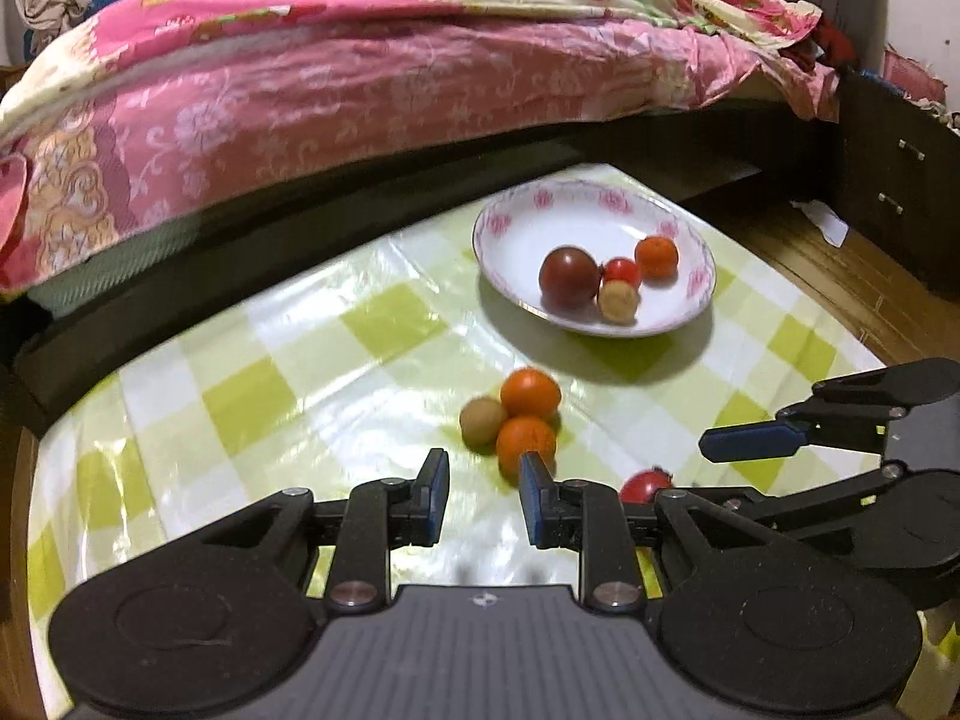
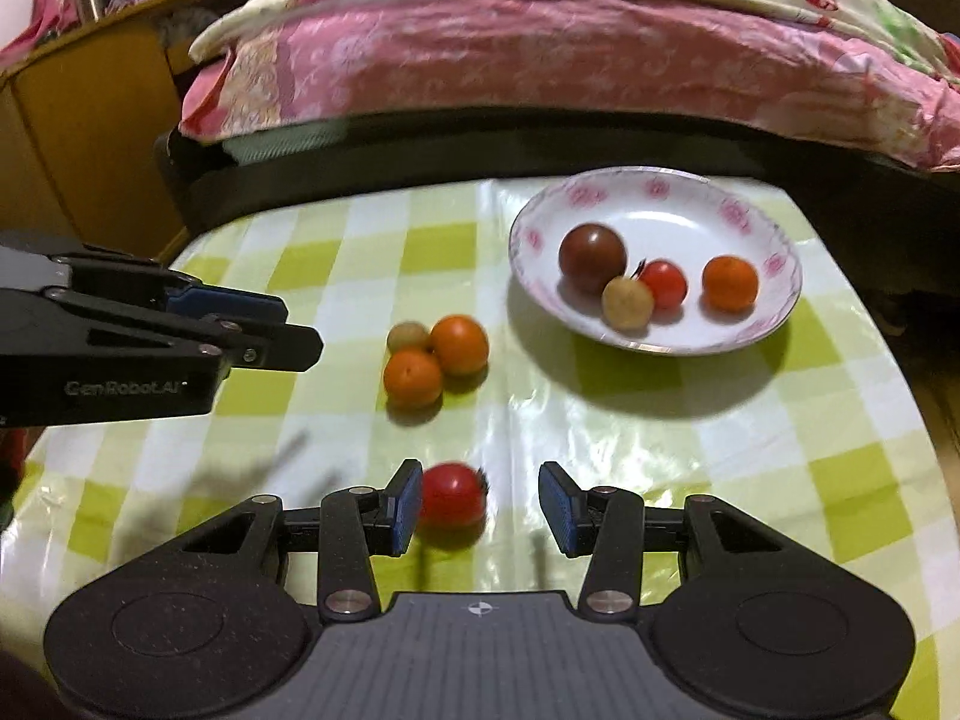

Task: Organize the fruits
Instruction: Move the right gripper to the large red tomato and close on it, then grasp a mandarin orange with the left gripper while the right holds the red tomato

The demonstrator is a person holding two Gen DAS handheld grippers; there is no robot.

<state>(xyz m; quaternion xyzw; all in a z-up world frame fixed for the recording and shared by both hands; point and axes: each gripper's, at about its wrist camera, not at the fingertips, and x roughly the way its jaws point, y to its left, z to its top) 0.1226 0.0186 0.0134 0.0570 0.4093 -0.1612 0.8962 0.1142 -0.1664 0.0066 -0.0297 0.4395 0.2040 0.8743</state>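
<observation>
**Two grippers close in on loose fruit, plate half filled**

Nearest, the right gripper [image 2: 474,507] points down at the table with its jaws apart and nothing gripped. A small round red tomato [image 2: 451,495] lies on the cloth between its blue pads, close against the left pad; whether it touches is unclear.

The left gripper [image 1: 483,495] holds nothing, its jaws narrowed to a small gap, aimed left of a cluster of three touching fruits: two round orange tangerines [image 1: 530,393] and a small tan fruit [image 1: 482,422].

The step in hand appears to be picking up loose fruit. Next, the right jaws likely need centring round the tomato before closing.

Farther right, a white shallow plate with pink flowers [image 1: 516,210] holds four fruits. The green-and-white checked plastic tablecloth [image 2: 660,450] looks slippery. Beyond, a pink floral quilt [image 1: 360,72] covers a bed; nothing blocks the route.
</observation>
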